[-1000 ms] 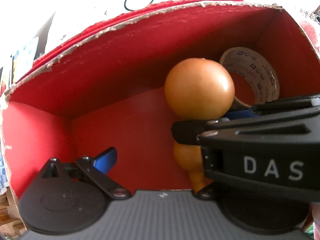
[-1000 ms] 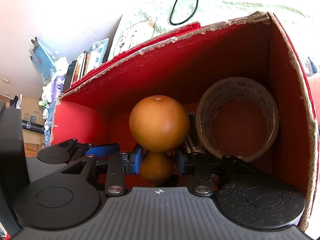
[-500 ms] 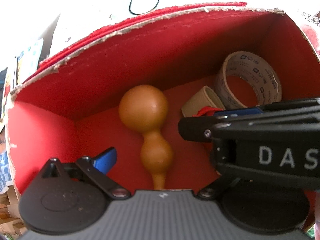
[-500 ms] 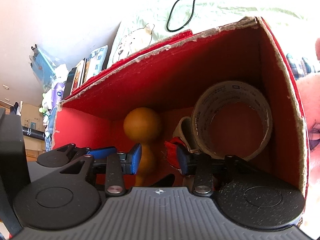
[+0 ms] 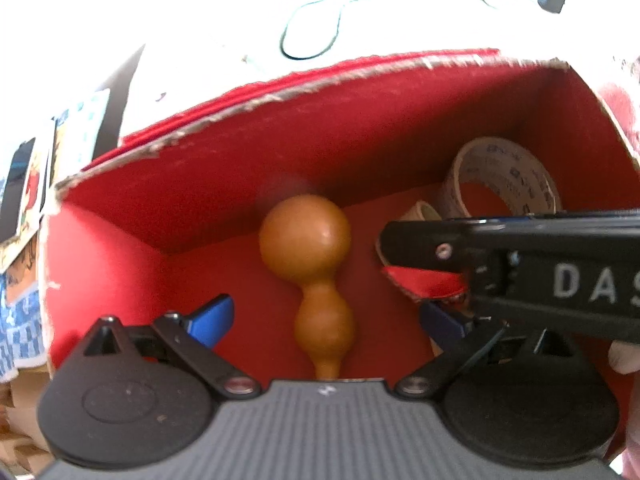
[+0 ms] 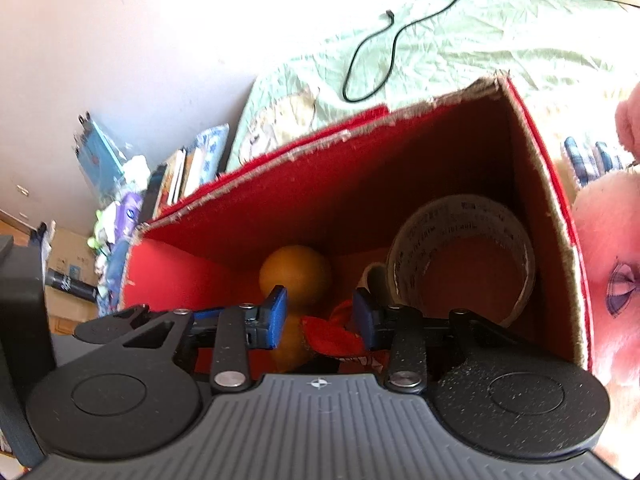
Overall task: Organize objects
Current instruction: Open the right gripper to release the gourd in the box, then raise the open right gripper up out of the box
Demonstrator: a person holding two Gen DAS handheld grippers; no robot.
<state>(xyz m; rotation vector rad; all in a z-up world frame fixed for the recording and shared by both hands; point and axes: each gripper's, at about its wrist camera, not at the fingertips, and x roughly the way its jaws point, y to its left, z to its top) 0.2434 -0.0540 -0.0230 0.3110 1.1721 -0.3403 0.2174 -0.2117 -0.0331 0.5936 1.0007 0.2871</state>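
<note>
Although the red box [image 5: 360, 140] fills most of both views, what matters is what already lies inside it. Judging by that, the sorting is well along: a large roll of printed tape [image 6: 460, 260] stands on edge against the right wall, a smaller tape roll [image 6: 370, 274] leans just beside it, and the orange gourd [image 5: 308, 248] lies on the box floor, bulb toward the back wall, stem toward the camera. A crumpled red item [image 5: 424, 284] sits between the gourd and the rolls.

Outside the box, on the bed's green sheet [image 6: 480, 32], a black cable [image 6: 372, 48] and a pink plush toy [image 6: 608, 240] are in view; whether they belong in the box I cannot tell, but they look like what may be left.

The right hand-held gripper [image 6: 320, 316] is spread, its blue pads [image 6: 276, 316] apart above the gourd and pinching nothing. The left hand-held gripper [image 5: 324, 320] is likewise spread wide and empty, hovering over the box.
</note>
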